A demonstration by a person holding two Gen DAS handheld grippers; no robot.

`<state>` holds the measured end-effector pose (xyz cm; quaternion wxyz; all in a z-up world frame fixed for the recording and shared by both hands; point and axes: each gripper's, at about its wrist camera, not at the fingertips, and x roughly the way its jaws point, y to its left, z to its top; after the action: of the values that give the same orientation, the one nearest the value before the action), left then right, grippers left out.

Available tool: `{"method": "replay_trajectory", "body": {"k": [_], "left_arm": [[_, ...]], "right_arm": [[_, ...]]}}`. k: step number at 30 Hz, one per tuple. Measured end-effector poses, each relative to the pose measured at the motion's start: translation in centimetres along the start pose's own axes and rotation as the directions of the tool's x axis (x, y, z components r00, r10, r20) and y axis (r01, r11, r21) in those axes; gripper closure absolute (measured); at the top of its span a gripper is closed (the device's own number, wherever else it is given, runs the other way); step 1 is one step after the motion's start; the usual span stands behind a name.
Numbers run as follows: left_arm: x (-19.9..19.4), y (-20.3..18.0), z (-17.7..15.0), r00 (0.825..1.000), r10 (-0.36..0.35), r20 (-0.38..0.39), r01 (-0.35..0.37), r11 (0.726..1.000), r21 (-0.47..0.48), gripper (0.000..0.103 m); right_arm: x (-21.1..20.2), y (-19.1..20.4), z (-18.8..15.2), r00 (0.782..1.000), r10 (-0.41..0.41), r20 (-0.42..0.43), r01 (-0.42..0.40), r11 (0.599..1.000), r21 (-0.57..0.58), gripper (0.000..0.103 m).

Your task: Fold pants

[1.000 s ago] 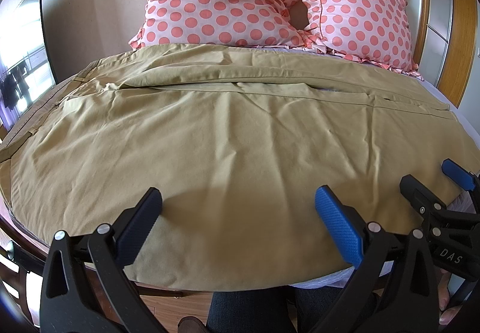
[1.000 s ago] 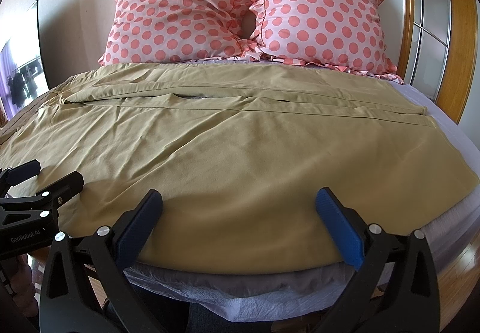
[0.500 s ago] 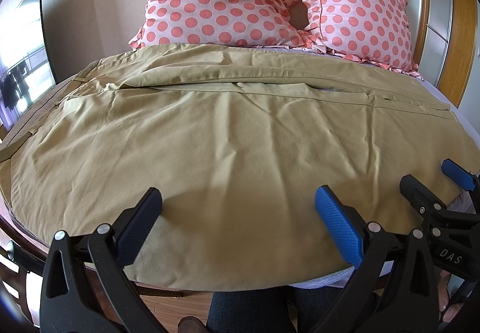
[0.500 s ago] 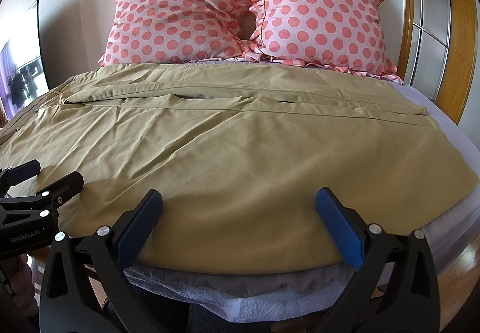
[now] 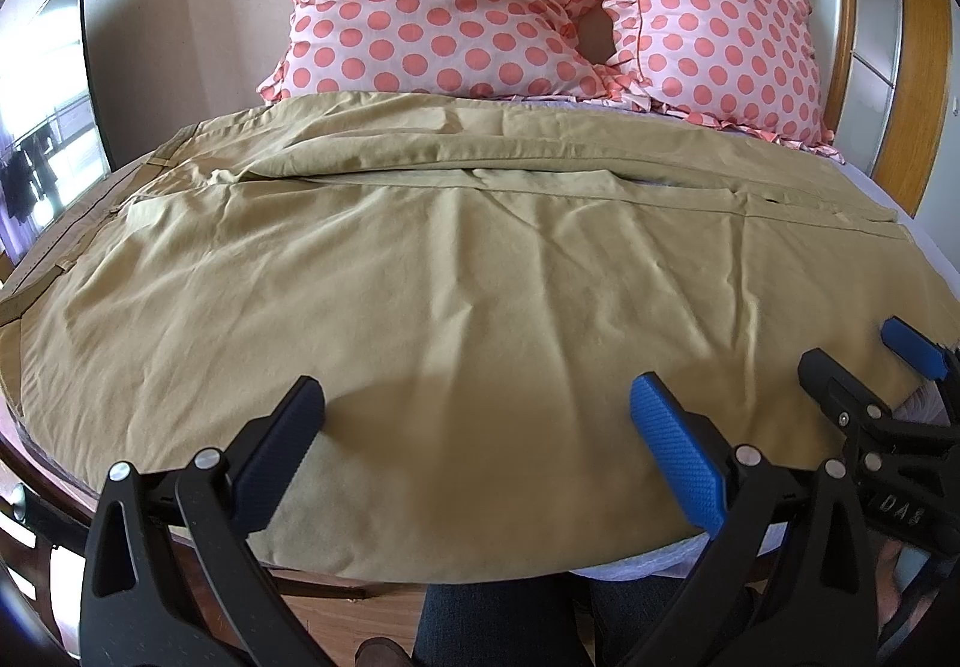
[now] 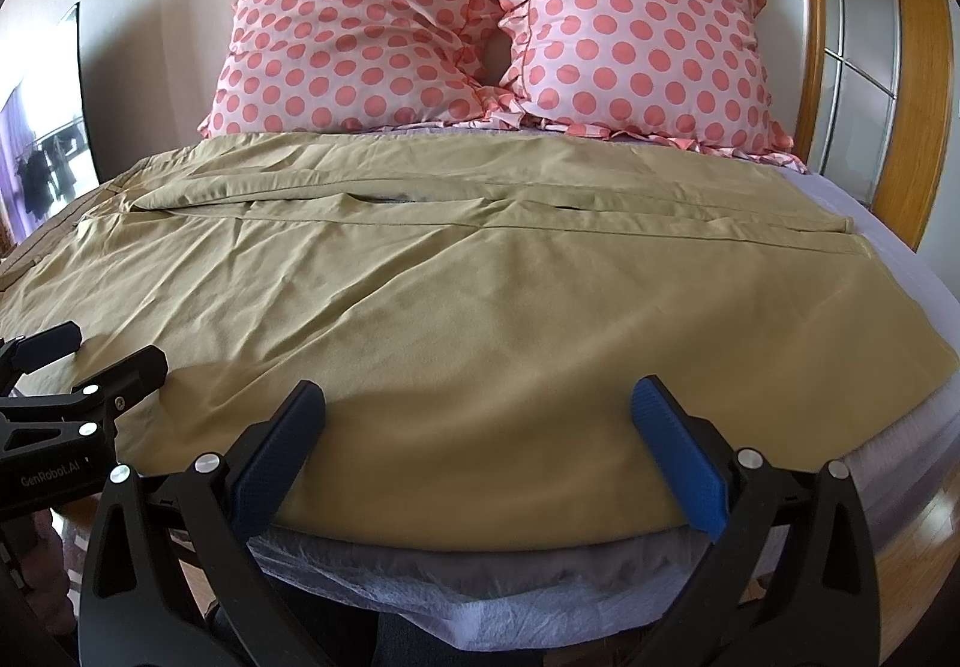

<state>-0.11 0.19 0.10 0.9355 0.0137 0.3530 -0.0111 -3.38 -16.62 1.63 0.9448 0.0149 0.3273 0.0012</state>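
Khaki pants (image 5: 456, 271) lie spread flat across the bed, waistband at the left, leg hems at the right, the two legs side by side; they also fill the right wrist view (image 6: 480, 307). My left gripper (image 5: 477, 421) is open and empty, just above the near edge of the near leg. My right gripper (image 6: 477, 421) is open and empty over the same near edge, further right. The right gripper shows at the right edge of the left wrist view (image 5: 864, 367), the left gripper at the left edge of the right wrist view (image 6: 90, 361).
Two pink polka-dot pillows (image 5: 444, 0) (image 6: 642, 30) lean on the wall behind the pants. A lilac sheet (image 6: 888, 235) covers the bed. A wooden frame (image 6: 924, 66) stands at the right, a screen (image 5: 42, 138) at the left. The person's legs (image 5: 498, 625) are at the bed's near edge.
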Motion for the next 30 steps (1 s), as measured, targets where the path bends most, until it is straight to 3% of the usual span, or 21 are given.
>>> {"method": "replay_trajectory", "body": {"k": [2,6,10,13,15,16,20,22,25,26,28,29,30], "left_arm": [[-0.5,0.6,0.2,1.000,-0.018,-0.008,0.018,1.000,-0.005,0.002],[-1.8,1.9,1.3,0.997,-0.021,0.076,0.023,1.000,-0.022,0.002],[-2.2,2.2,3.1,0.992,-0.043,0.120,0.048,0.998,-0.034,0.002],[-2.1,2.3,3.9,0.984,-0.114,0.135,0.119,0.992,-0.033,0.002],[-1.9,2.2,4.1,0.978,-0.151,0.145,0.155,0.988,-0.021,0.002],[-1.9,2.2,4.3,0.976,-0.160,0.150,0.164,0.986,-0.016,0.002],[-0.8,2.0,4.8,0.969,-0.196,0.147,0.198,0.980,0.001,0.002],[-0.4,1.9,4.7,0.969,-0.205,0.141,0.206,0.978,0.004,0.002],[0.7,1.9,4.7,0.972,-0.204,0.119,0.205,0.979,0.004,0.002],[0.9,2.0,4.7,0.972,-0.205,0.112,0.206,0.979,0.001,0.002],[1.3,2.1,4.5,0.972,-0.210,0.103,0.212,0.977,-0.009,0.002],[1.4,2.2,4.5,0.972,-0.211,0.100,0.214,0.977,-0.016,0.002],[1.6,2.3,4.4,0.972,-0.216,0.096,0.219,0.975,-0.025,0.002]], "right_arm": [[0.3,-1.4,1.8,0.999,0.021,-0.048,-0.021,1.000,-0.006,0.001],[-0.8,-7.2,8.2,0.999,-0.043,0.029,0.039,0.992,0.121,0.001],[4.0,-16.0,15.9,0.988,-0.119,-0.099,0.147,0.925,0.350,0.001],[10.0,-21.6,19.6,0.954,-0.219,-0.203,0.291,0.835,0.467,0.005],[14.5,-24.4,21.3,0.921,-0.259,-0.291,0.378,0.777,0.503,0.026],[16.5,-25.3,21.9,0.908,-0.263,-0.327,0.404,0.760,0.510,0.030],[22.9,-28.2,22.6,0.856,-0.272,-0.439,0.498,0.658,0.565,0.032],[24.6,-28.3,22.6,0.842,-0.279,-0.462,0.521,0.645,0.560,0.032],[26.8,-28.1,22.5,0.789,-0.353,-0.504,0.597,0.636,0.490,0.033],[27.1,-27.9,22.4,0.767,-0.391,-0.509,0.625,0.633,0.457,0.037],[26.7,-27.7,21.9,0.776,-0.423,-0.468,0.622,0.637,0.456,0.062],[26.5,-27.4,21.7,0.781,-0.431,-0.451,0.618,0.637,0.461,0.080],[26.0,-27.8,21.4,0.786,-0.438,-0.436,0.614,0.633,0.471,0.088]]}}
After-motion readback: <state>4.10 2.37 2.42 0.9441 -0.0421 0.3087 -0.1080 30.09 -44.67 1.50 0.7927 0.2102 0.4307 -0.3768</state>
